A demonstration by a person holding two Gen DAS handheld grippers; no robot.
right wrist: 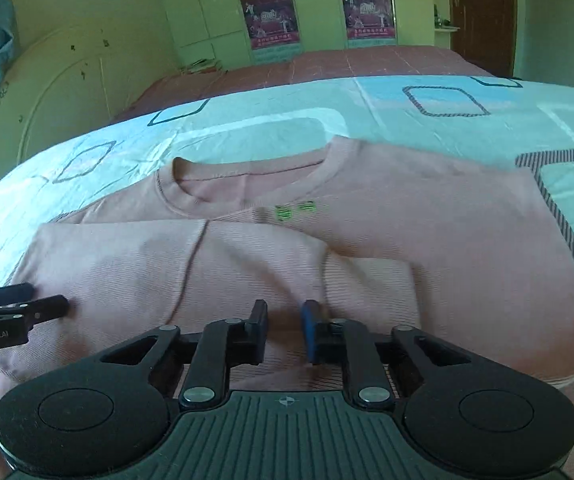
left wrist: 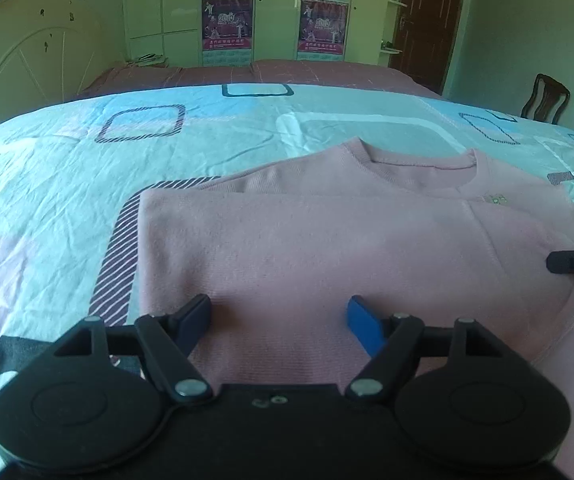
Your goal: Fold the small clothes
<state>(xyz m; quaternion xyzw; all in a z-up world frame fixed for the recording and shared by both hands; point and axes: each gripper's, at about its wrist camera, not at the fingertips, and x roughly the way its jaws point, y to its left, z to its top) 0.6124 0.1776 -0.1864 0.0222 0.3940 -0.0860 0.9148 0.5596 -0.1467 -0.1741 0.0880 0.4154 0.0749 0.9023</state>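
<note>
Pink sweater flat on bed, sleeve folded across | left hand-held gripper wide open, empty | right hand-held gripper narrowly open, empty | we should pinch hem evenly, fold toward collar.

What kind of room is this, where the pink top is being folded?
It looks like a bedroom in a home. The pink top lies on a bed with a patterned blue sheet, a tall wardrobe stands behind it, and there is a wooden door.
</note>
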